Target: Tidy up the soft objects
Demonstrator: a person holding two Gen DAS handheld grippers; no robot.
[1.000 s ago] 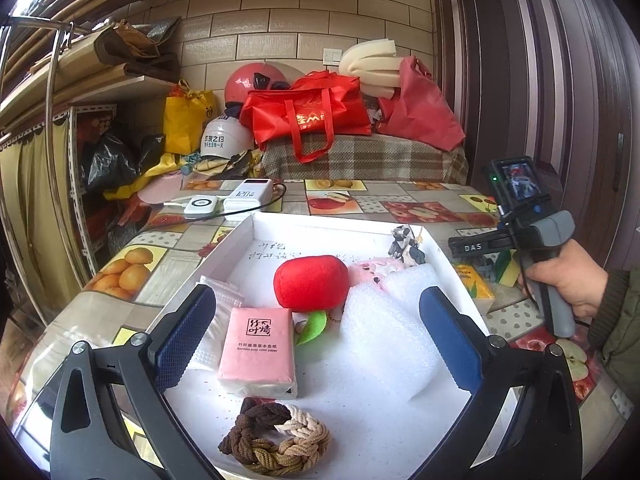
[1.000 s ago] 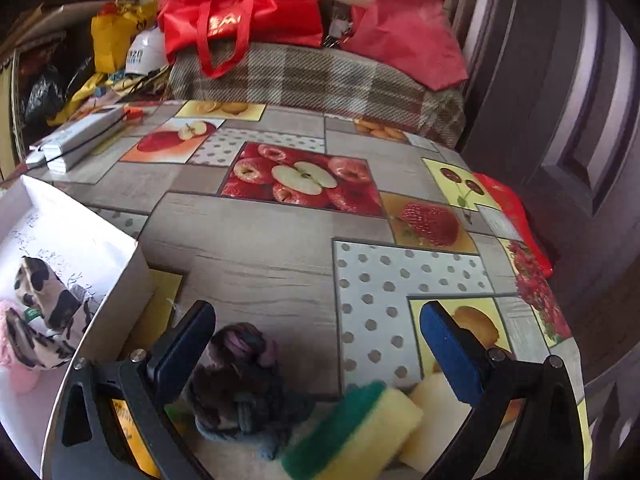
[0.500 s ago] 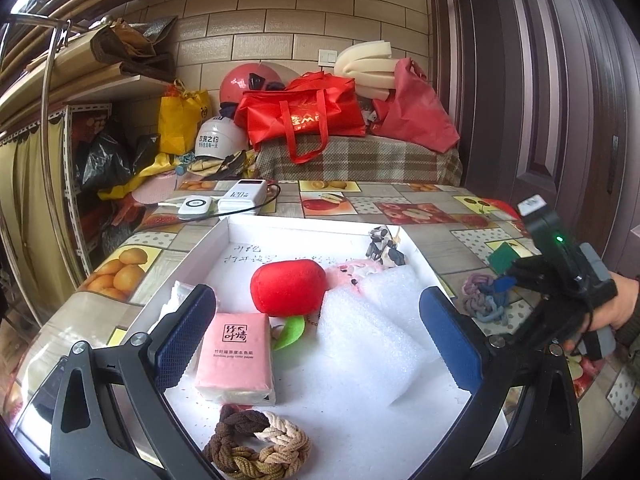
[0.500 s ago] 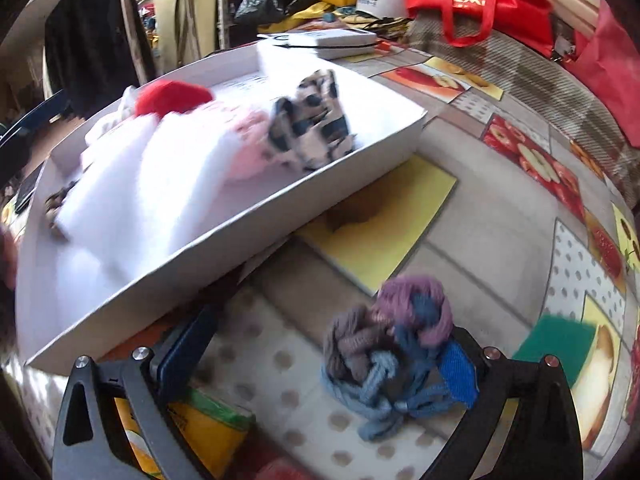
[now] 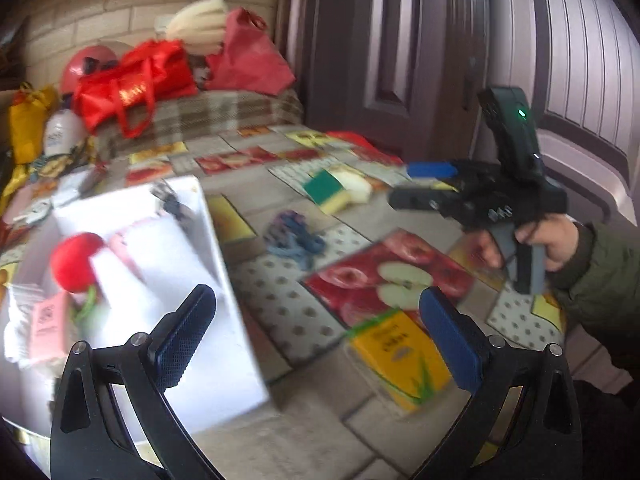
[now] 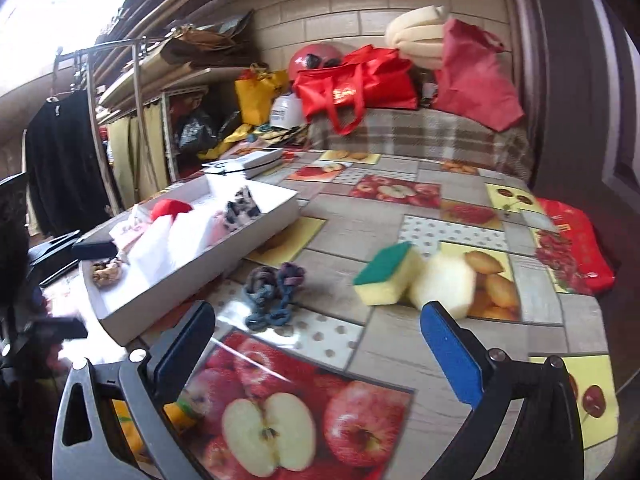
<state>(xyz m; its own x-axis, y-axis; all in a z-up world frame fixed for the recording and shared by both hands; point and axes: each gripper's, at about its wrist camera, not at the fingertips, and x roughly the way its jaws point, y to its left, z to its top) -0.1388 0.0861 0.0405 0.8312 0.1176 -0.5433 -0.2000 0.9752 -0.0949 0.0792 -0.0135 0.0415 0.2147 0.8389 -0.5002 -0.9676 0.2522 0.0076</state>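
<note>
While blur smeared the tray at the frame's left, both left tongs and right tongs gaped wide, empty; the rope knot lay mid-frame on the bench.

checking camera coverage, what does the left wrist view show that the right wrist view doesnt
Only the left wrist view shows the right gripper from outside with the hand on its handle, and the yellow packet in full. Only the right wrist view shows the clothes rack and the braided rope knot in the tray. Both show the white tray, red plush apple, blue-purple yarn knot and green-yellow sponge.
</note>
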